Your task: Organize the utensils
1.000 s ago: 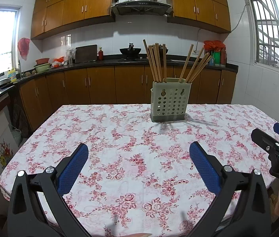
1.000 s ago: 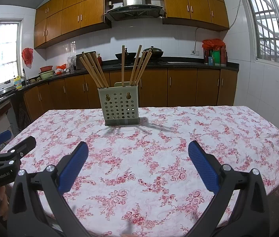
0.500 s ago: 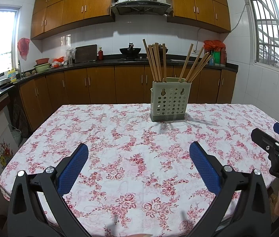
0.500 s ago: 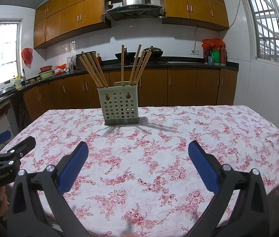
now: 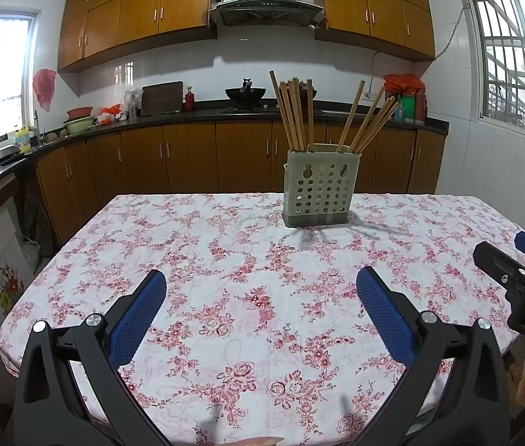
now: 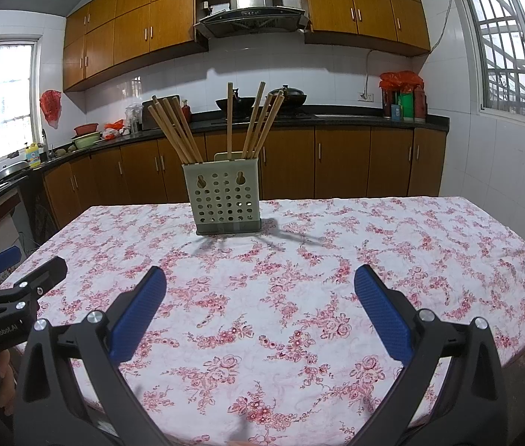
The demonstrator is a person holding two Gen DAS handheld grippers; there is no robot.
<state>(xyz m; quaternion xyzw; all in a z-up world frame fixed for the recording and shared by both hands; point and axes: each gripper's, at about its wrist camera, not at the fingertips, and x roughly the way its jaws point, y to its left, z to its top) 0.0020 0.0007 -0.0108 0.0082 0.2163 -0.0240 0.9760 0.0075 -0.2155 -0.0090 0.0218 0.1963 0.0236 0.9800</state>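
Observation:
A pale green perforated utensil holder (image 5: 317, 193) stands upright at the far middle of the table and also shows in the right wrist view (image 6: 225, 200). Several wooden chopsticks (image 5: 294, 111) stand in it in two bunches, one leaning left and one leaning right (image 6: 262, 122). My left gripper (image 5: 260, 288) is open and empty above the near part of the table. My right gripper (image 6: 260, 286) is open and empty, also near the front edge. Each gripper shows at the side of the other's view: right (image 5: 515, 264), left (image 6: 13, 271).
The table (image 5: 225, 260) wears a white cloth with pink flowers. Its left edge (image 5: 58, 256) drops to a tiled floor. Wooden kitchen cabinets (image 5: 188, 163) and a dark counter with a wok (image 5: 245, 93) run behind the table.

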